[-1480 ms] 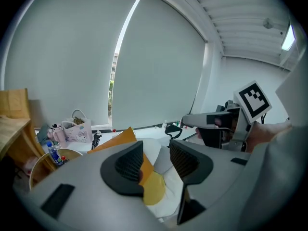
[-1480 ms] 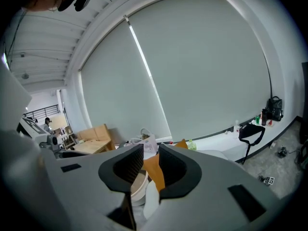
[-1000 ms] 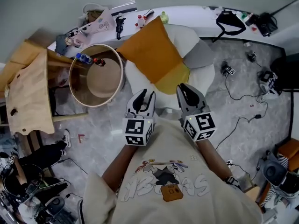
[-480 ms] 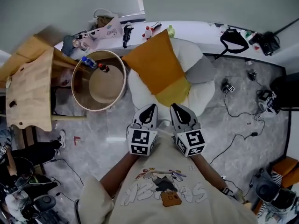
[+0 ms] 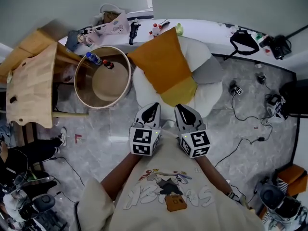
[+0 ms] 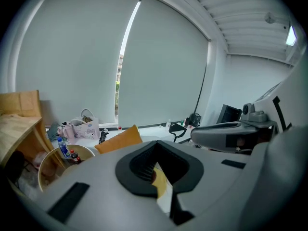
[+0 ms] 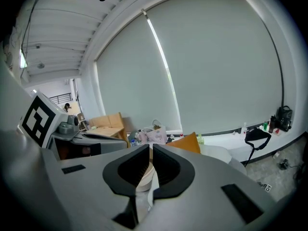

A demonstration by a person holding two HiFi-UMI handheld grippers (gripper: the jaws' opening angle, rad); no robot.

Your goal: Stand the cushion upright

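Fingers of our left gripper (image 5: 153, 107) are pressed together with nothing between them. Those of our right gripper (image 5: 181, 109) are closed too, with only a thin slit left and nothing in it, and the two pairs hang side by side, close to each other. Just ahead of both sets of fingertips lies the cushion (image 5: 161, 64), orange with a yellow end nearest the fingers. It is spread across a white padded seat (image 5: 204, 97), its far corner pointing away toward the white bench (image 5: 207, 27) below the window blind. We cannot tell from above how steeply it leans, and neither pair of fingers touches it. Ahead and to the left of the left fingers stands a round wooden tub (image 5: 103, 85), open at the top. Inside it, against the far left wall, stand a blue-capped bottle (image 5: 91, 57) and a dark red-capped bottle (image 5: 108, 64). Farther beyond the fingers, on the bench, a pale pink bag (image 5: 114, 24) stands open with something brownish at its mouth, too small for us to name. Off to the right of the right fingers, a black bag (image 5: 243, 36) lies on the same bench.
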